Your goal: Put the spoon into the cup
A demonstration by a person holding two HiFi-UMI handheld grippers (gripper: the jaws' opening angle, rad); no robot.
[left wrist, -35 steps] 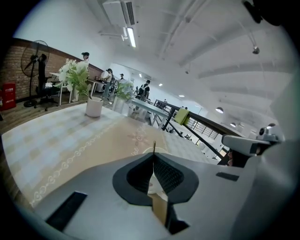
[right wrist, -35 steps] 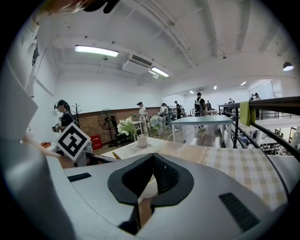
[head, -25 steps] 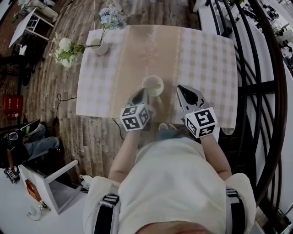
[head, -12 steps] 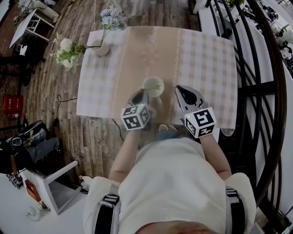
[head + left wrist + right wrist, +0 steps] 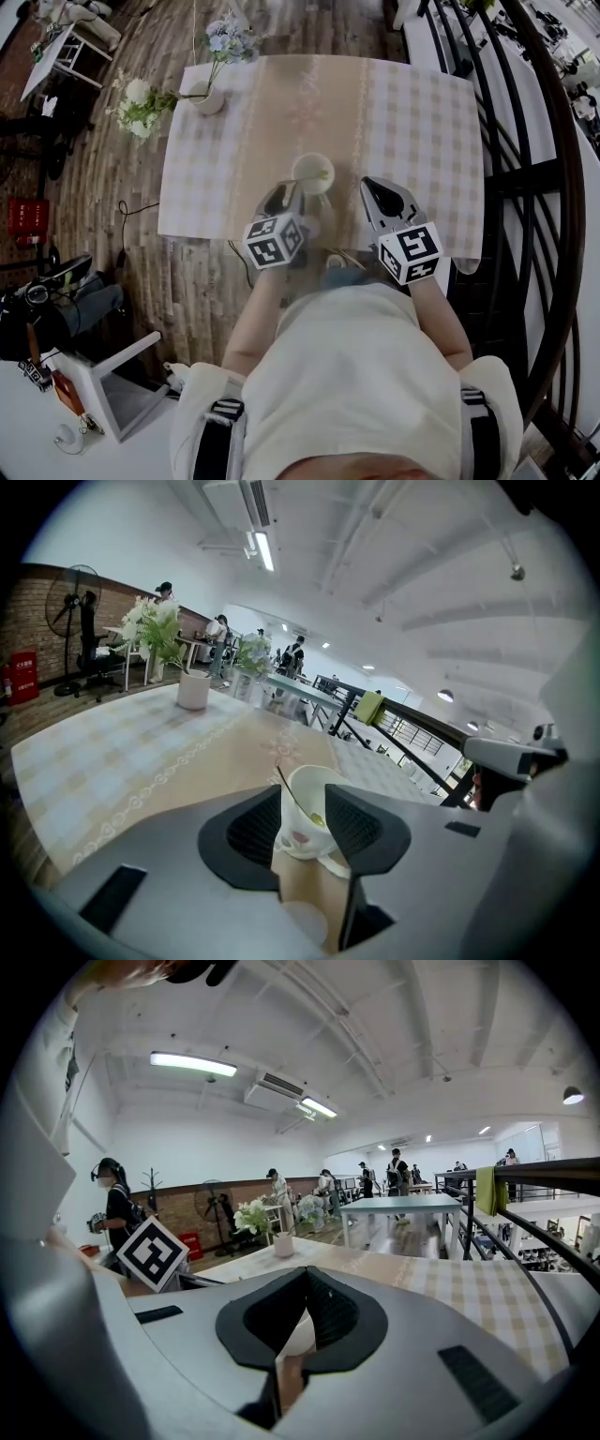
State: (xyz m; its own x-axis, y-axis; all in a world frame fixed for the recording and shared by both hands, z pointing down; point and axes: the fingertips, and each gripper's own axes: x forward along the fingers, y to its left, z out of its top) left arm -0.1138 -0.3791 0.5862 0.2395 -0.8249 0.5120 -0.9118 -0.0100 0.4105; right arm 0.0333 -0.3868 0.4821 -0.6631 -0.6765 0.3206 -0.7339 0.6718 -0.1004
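Note:
A white cup (image 5: 312,173) stands on the checked tablecloth (image 5: 422,122) near the table's front edge. The spoon (image 5: 324,175) rests inside it; in the left gripper view its thin handle (image 5: 285,783) leans over the left rim of the cup (image 5: 302,829). My left gripper (image 5: 284,195) sits just left of the cup and in front of it. Its jaws (image 5: 305,806) are opening, with nothing pressed between them, and the cup shows through the gap. To the right of the cup my right gripper (image 5: 380,190) is shut and empty (image 5: 302,1277). A sliver of the cup (image 5: 298,1335) shows behind its jaws.
A white vase of flowers (image 5: 206,96) stands at the table's far left corner (image 5: 194,689). A dark metal railing (image 5: 525,187) runs along the right side. The table's front edge (image 5: 216,234) lies just under both grippers. People and tables are far in the background.
Both grippers and the cup keep their places. The spoon's tip now shows at the cup's right rim in the head view.

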